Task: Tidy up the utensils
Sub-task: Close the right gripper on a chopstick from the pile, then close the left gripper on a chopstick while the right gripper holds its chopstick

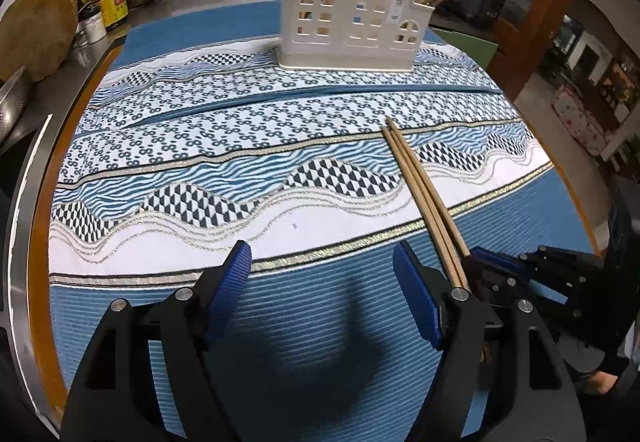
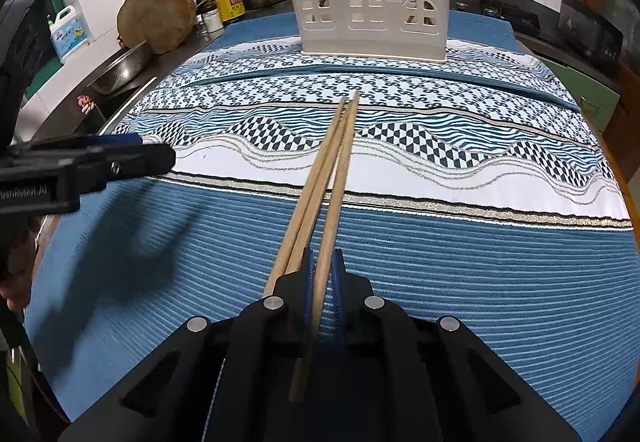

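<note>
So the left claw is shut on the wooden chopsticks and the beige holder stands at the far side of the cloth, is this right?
Not quite. The right claw is shut on the chopsticks, as the right wrist view shows; the left claw is open with nothing between its fingers. The beige holder does stand at the far side of the cloth.

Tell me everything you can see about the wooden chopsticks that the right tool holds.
The chopsticks are three plain, light wooden sticks, long and thin. The right tool is shut on their near ends, and they point forward, toward the cream utensil holder, lying close together over the blue patterned cloth. Whether their tips touch the cloth cannot be told.
</note>
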A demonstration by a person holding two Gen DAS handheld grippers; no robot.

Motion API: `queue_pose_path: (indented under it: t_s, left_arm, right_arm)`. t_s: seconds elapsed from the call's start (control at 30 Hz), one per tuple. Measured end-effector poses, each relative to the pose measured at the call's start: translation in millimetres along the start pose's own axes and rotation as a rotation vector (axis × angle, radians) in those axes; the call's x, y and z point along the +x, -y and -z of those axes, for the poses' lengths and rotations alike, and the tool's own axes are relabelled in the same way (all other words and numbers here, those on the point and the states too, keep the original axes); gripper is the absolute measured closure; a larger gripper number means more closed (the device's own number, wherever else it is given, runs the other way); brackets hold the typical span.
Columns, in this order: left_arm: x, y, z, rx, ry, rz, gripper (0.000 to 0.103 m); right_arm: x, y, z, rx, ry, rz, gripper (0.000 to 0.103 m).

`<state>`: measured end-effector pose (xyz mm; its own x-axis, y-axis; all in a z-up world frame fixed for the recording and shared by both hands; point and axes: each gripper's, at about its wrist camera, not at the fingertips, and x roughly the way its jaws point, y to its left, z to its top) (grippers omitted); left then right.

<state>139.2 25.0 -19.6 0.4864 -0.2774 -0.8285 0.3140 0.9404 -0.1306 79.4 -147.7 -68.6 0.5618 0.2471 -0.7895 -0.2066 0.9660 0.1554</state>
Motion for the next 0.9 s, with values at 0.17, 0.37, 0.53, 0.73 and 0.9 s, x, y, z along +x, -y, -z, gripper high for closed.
queue_pose_path:
  t_s: [0.17, 0.37, 0.53, 0.73, 0.9]
  left_arm:
    - [3.9, 11.5, 4.7, 0.003, -0.014, -0.002, 0.03]
    - [12.2, 36.5, 12.1, -0.011, -0.036, -0.007, 0.03]
    - [20.2, 60.4, 16.2, 0.01, -0.056, -0.027, 0.031]
    - [34.7, 81.5, 22.5, 0.042, -0.08, -0.091, 0.032]
    - [37.5, 89.6, 22.7, 0.083, -0.065, -0.151, 0.034]
  right_arm:
    - [-5.8, 7.2, 3.9, 0.003, 0.012, 0.02, 0.096]
    - [-18.5, 24.5, 12.8, 0.022, 0.03, 0.034, 0.096]
    - [-26.8, 36.9, 19.3, 0.037, 0.042, 0.026, 0.096]
    - [-27.0, 40.8, 23.6, 0.048, 0.042, 0.001, 0.096]
    - [-27.9, 44.4, 25.4, 0.064, 0.045, -0.013, 0.096]
